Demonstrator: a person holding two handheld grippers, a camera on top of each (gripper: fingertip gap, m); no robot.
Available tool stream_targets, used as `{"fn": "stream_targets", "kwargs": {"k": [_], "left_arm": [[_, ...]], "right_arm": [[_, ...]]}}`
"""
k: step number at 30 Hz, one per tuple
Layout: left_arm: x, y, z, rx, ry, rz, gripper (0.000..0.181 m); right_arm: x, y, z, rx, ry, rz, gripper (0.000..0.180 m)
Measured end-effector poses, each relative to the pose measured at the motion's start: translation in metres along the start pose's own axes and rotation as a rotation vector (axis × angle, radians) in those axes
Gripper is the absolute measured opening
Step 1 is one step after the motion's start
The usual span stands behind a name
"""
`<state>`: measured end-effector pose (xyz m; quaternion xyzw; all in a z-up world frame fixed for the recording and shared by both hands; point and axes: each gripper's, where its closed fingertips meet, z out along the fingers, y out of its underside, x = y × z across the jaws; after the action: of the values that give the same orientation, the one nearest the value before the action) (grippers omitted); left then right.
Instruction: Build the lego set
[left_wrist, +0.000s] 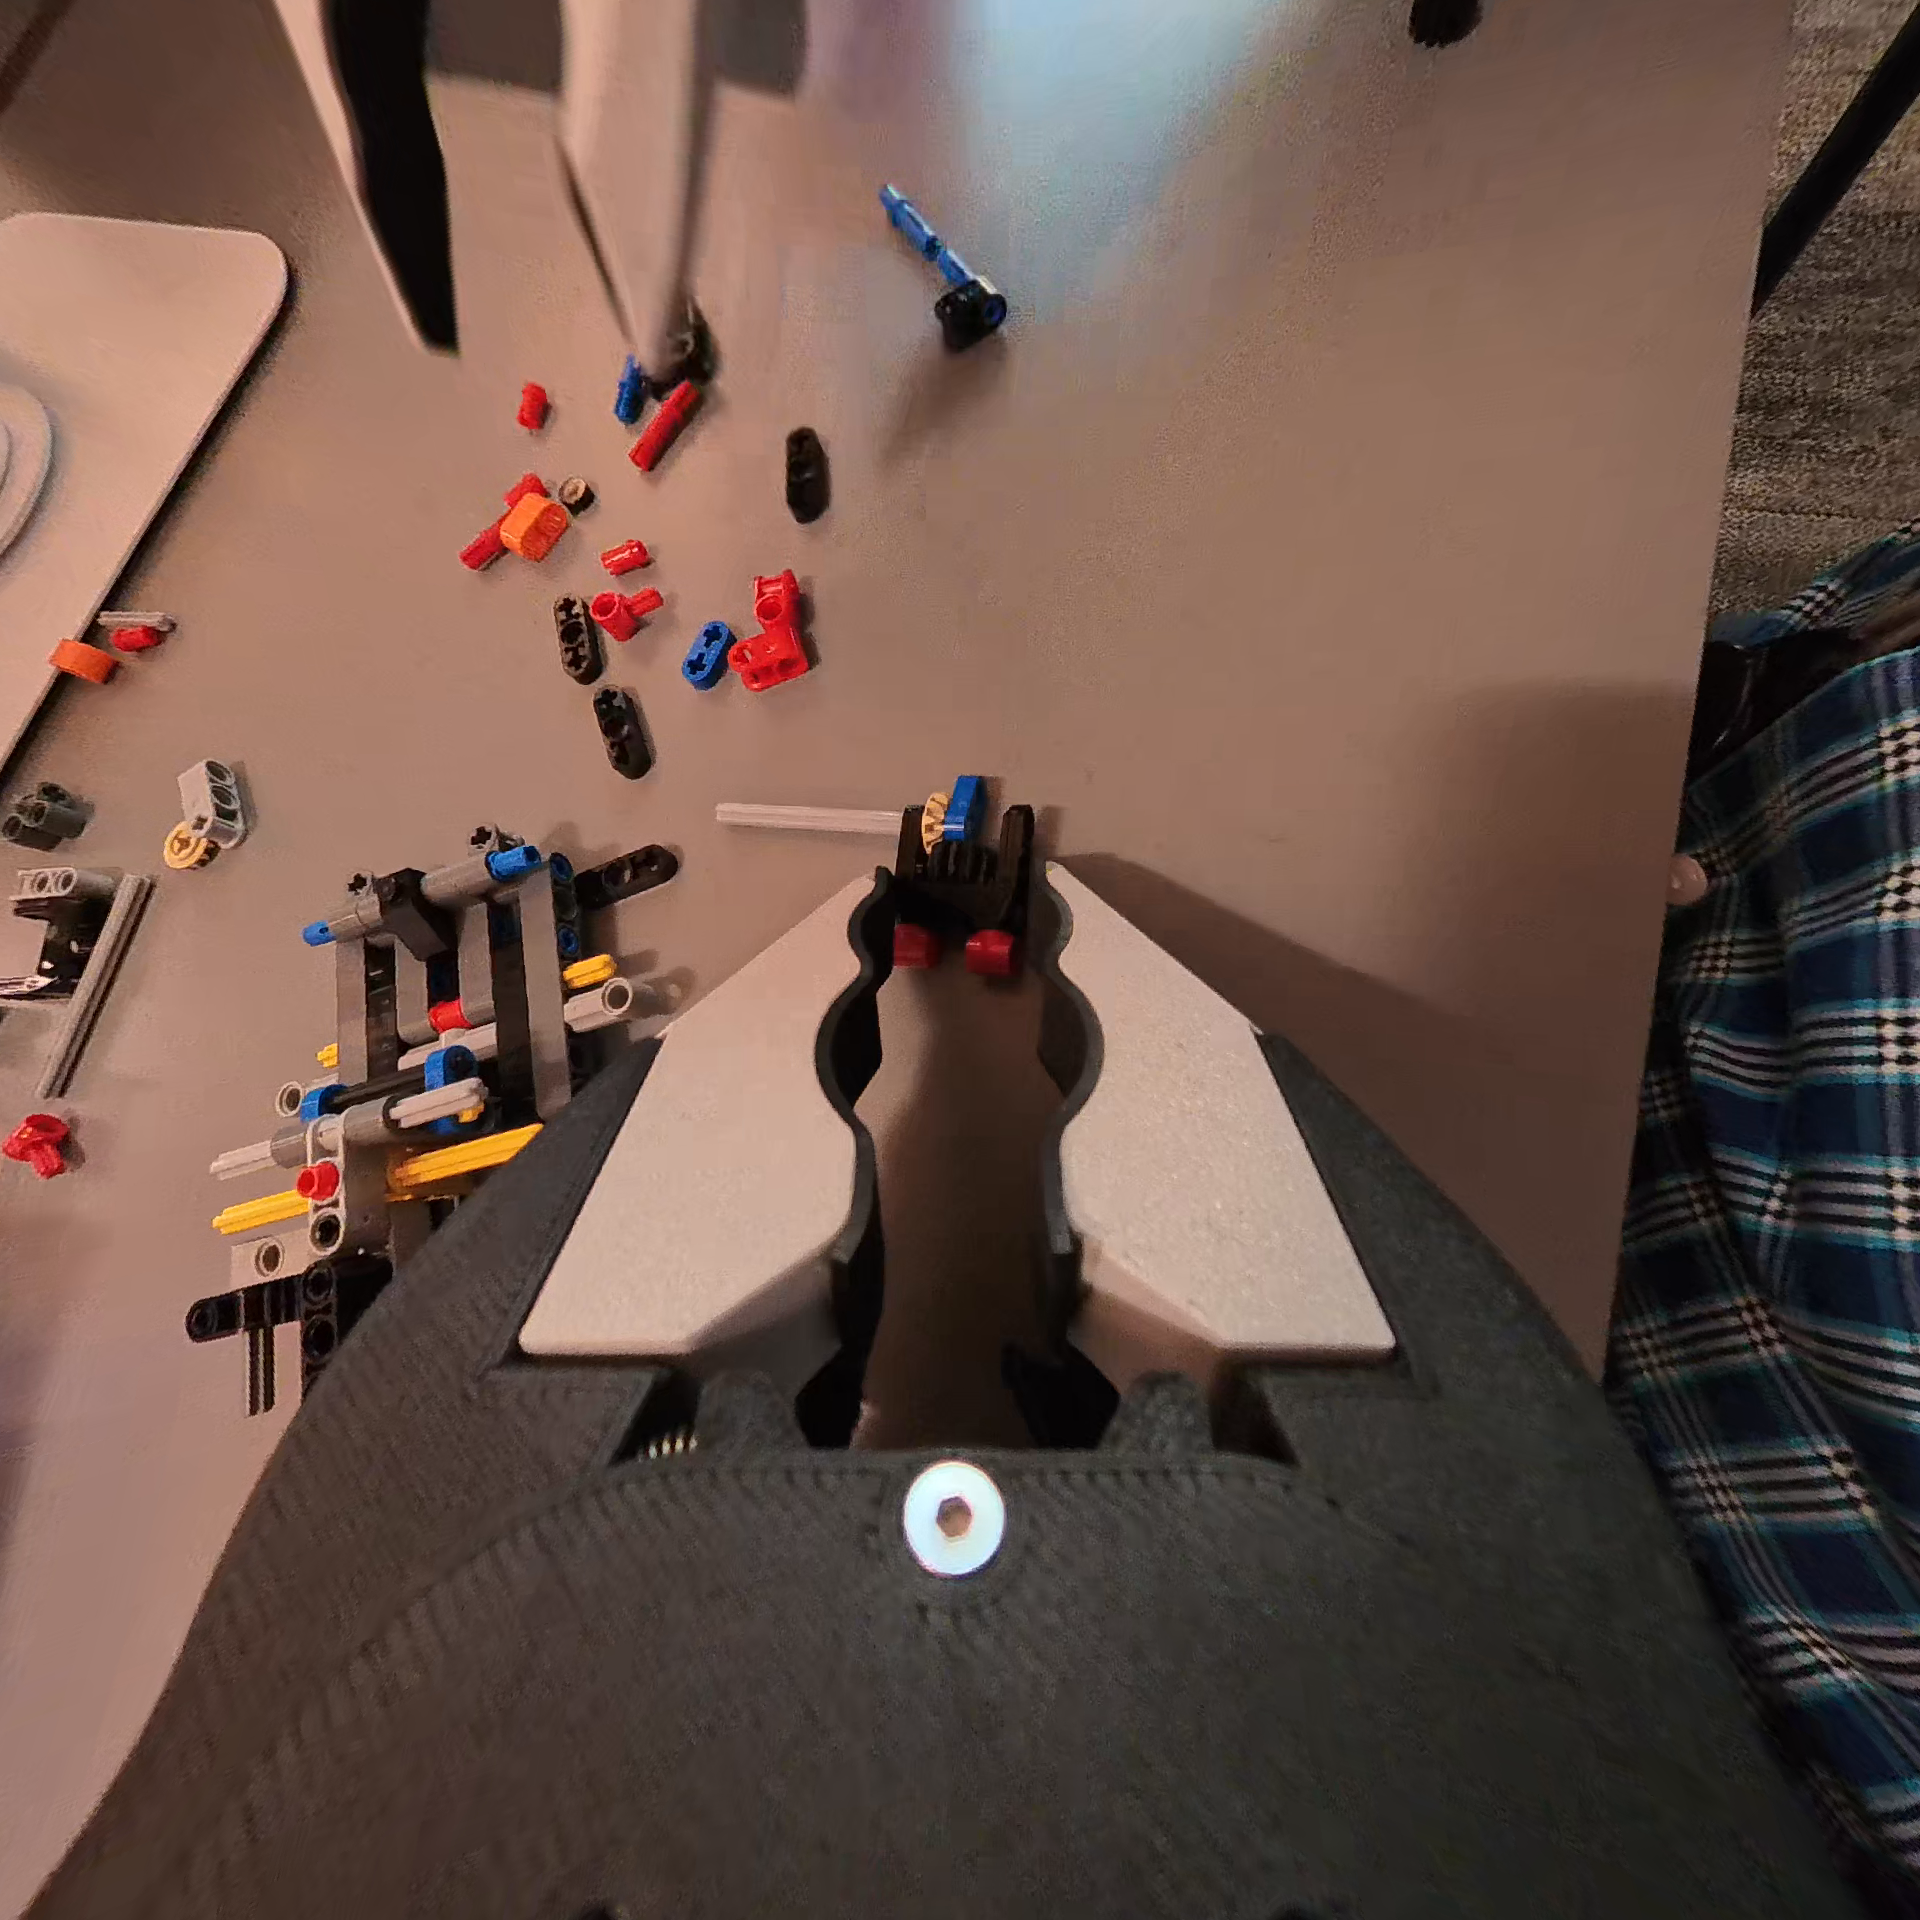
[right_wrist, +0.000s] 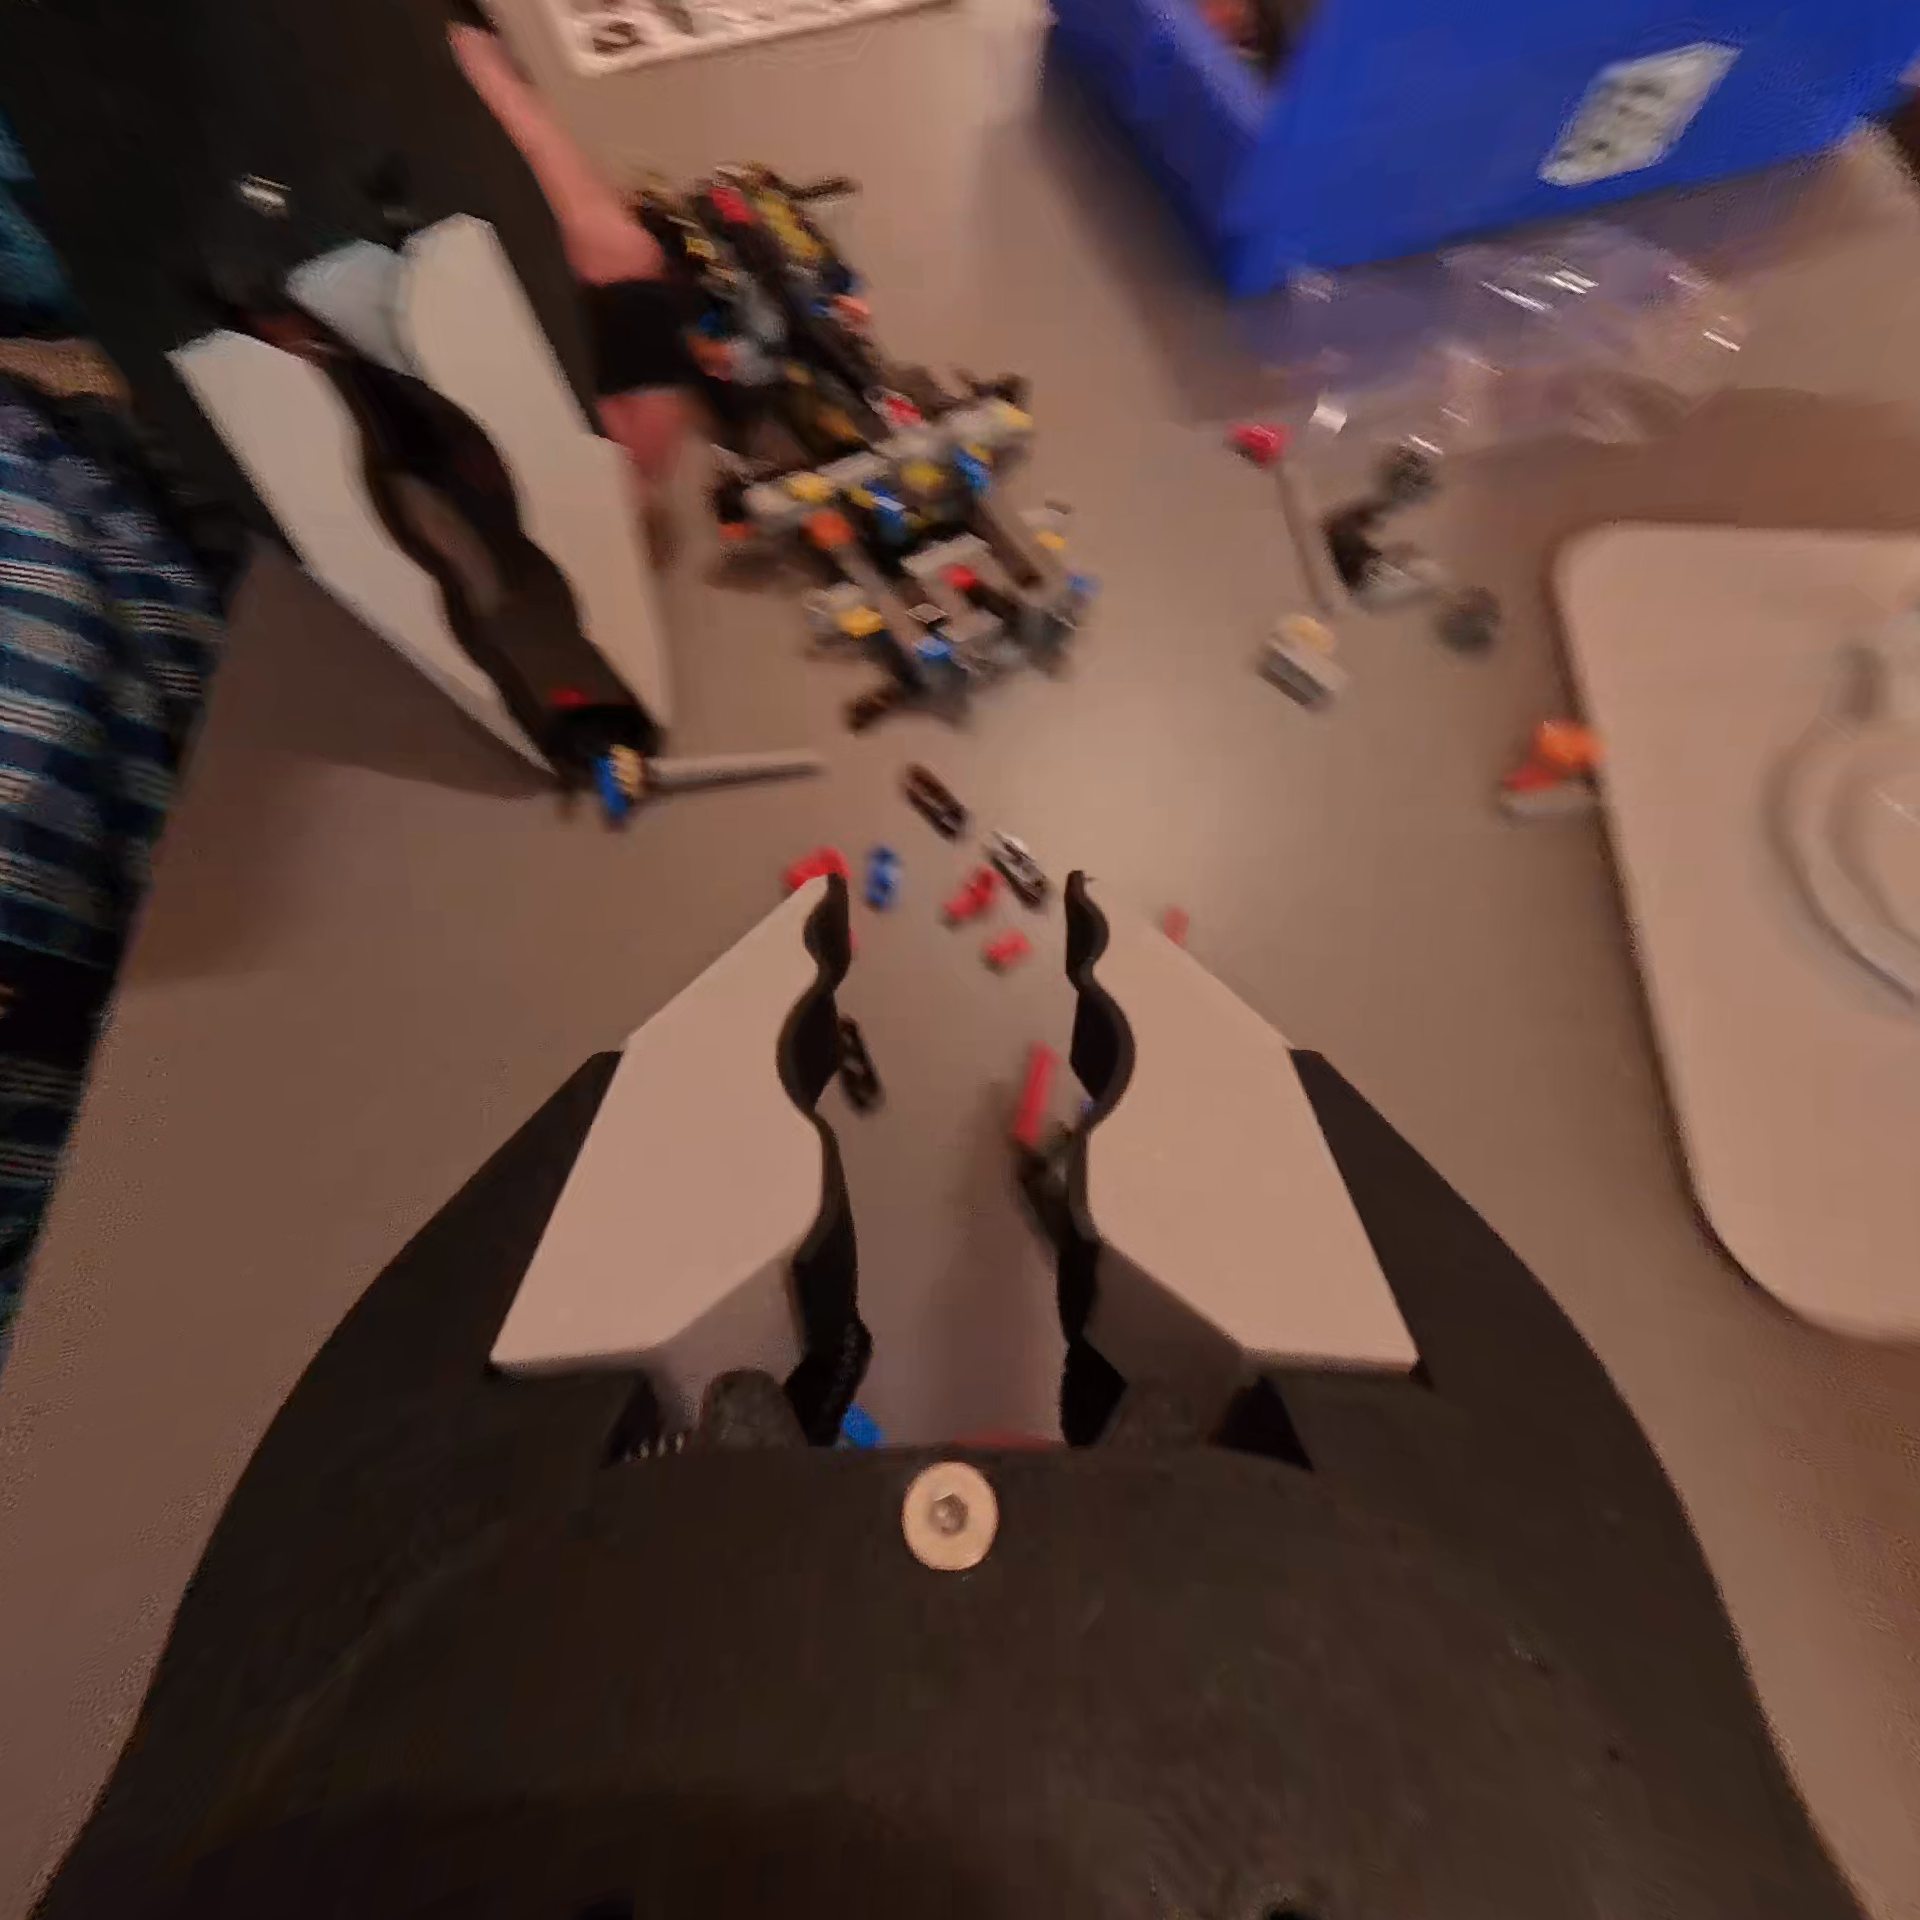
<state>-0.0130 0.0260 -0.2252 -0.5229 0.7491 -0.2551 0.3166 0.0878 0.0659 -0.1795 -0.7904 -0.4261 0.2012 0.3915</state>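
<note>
My left gripper (left_wrist: 961, 868) is shut on a small black sub-assembly (left_wrist: 961, 852) with two red pins, a blue piece, a tan gear and a light grey axle (left_wrist: 805, 818) sticking out to the left. It is low over the table. The same gripper (right_wrist: 603, 748) shows at the left of the blurred right wrist view, still holding that piece. My right gripper (right_wrist: 951, 894) is open and empty above loose red, blue and black pieces (right_wrist: 971, 894). The half-built model (left_wrist: 436, 1039) stands left of my left gripper; it also shows in the right wrist view (right_wrist: 883, 499).
Loose red, blue, black and orange pieces (left_wrist: 644, 613) lie scattered ahead. A pale tray (left_wrist: 114, 416) sits at the far left, also seen at the right (right_wrist: 1714, 883). A blue box (right_wrist: 1455, 125) and clear plastic bags (right_wrist: 1507, 332) lie at the back. A person in a plaid shirt (left_wrist: 1787, 1143) is at the table edge.
</note>
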Motion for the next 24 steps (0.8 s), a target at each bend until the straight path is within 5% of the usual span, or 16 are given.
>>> {"fn": "stream_targets", "kwargs": {"k": [7,24], "left_arm": [[0.001,0.0,0.0,-0.001,0.011,-0.011,0.024],[0.002,-0.001,0.001,0.0,0.004,-0.003,0.024]], "right_arm": [[0.036,0.036,0.008,-0.158,0.148,0.02,0.024],[0.037,0.038,0.031,-0.195,0.152,0.007,0.005]]}}
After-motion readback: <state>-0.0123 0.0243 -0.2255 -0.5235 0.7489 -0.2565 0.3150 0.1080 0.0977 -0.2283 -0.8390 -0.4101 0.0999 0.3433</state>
